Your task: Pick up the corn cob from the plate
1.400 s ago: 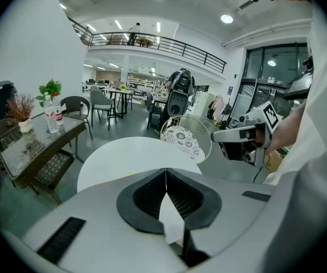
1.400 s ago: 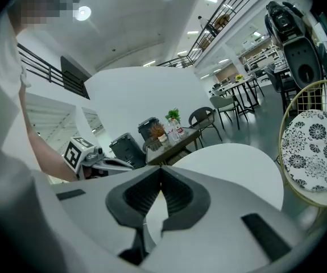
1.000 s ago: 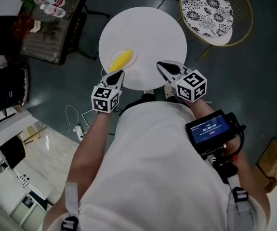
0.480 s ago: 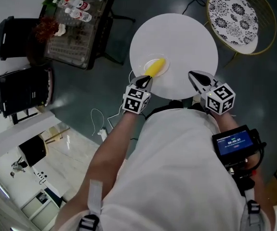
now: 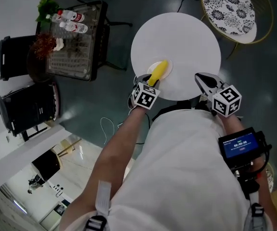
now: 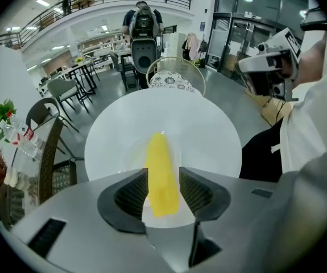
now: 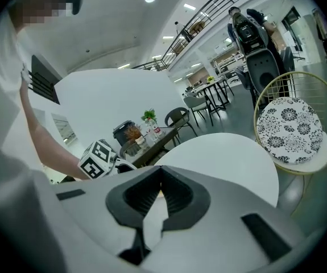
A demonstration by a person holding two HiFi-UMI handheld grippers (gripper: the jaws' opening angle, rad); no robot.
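L gripper (image 6: 163, 174) jaws just opened, apart astride yellow corn cob (image 6: 161, 162) on pale plate (image 5: 169, 67), round white table (image 5: 186, 35). R gripper (image 7: 158, 174) jaws together, empty. Wrist screen (image 5: 238, 145) digits unreadable.

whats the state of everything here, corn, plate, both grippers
corn cob: lying on the plate, between the left jaws, not yet gripped
plate: flat on the round table, cob on it
left gripper: pointing down over the cob, jaws apart, have just been opening
right gripper: jaws together, empty, by the table's near edge
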